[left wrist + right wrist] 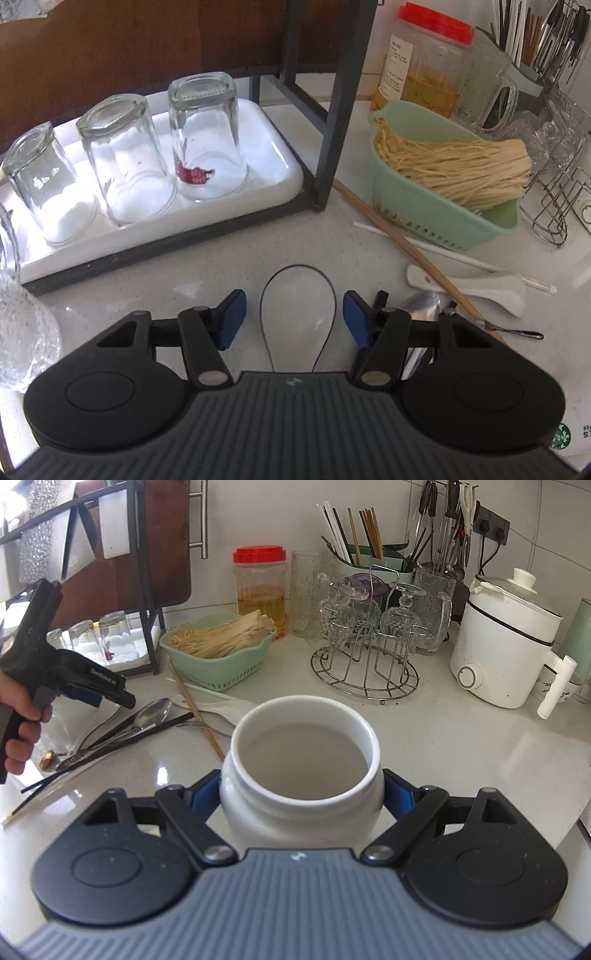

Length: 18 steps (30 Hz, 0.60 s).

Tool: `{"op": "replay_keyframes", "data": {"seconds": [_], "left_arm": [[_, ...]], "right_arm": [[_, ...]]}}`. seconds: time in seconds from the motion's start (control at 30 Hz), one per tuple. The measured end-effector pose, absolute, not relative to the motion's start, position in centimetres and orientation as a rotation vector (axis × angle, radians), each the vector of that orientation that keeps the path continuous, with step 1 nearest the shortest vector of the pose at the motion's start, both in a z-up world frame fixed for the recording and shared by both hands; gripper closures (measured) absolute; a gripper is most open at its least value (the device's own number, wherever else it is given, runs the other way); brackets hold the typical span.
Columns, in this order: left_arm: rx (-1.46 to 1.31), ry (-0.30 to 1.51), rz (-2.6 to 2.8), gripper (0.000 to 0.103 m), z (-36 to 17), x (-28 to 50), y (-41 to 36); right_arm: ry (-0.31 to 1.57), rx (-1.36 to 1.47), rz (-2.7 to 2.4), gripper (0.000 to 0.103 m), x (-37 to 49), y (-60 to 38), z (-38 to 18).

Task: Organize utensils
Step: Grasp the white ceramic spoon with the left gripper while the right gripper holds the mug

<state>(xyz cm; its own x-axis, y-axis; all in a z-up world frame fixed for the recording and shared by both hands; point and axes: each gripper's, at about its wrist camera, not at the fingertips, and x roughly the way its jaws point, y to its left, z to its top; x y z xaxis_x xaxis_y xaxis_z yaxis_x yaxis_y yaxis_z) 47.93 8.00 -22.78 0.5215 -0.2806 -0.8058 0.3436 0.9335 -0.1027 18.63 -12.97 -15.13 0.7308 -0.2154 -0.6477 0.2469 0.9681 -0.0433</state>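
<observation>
Far left on the table (229,254), a black frame rack (332,110) carries a white tray (280,162) with upturned glasses (207,136) in a row. The left tongs (294,317) hang low over the table just right of that rack, spread wide with nothing between the blue pads (233,314) — only a clear spoon with a dark rim (298,314) lies on the table under the gap, and whether it is touched cannot be told.

Just right of the left tongs lies the loose heap of utensils: a metal spoon (153,712), dark chopsticks (110,746), a wooden chopstick (410,251) slanting across a white chopstick (454,254), a white ceramic spoon (484,291) and a small fork (517,334). Beyond them, a green basket (443,221) of pale dried strands stands hard against the chopsticks' far ends, with a red-lidded jar (260,587) behind it.

Nearer and to the right, the right tongs (301,794) are closed around the body of a white ceramic jar (303,775), one pad on each side; its open mouth faces up and the inside looks bare. Far behind the jar stand a wire glass rack (365,664) with stemmed glasses, and a caddy (373,561) already holding upright chopsticks. At far right sits a white electric pot (506,642).
</observation>
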Motion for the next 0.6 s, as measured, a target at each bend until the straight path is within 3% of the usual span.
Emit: {"op": "replay_keyframes", "data": {"seconds": [0.13, 0.6], "left_arm": [[0.120, 0.940, -0.376, 0.054, -22.8, 47.9, 7.5], [0.079, 0.902, -0.367, 0.054, -19.7, 45.4, 8.5]], "right_arm": [[0.708, 0.036, -0.263, 0.012, 18.7, -12.8, -15.2], [0.712, 0.015, -0.228, 0.012, 19.3, -12.9, -15.2]]}}
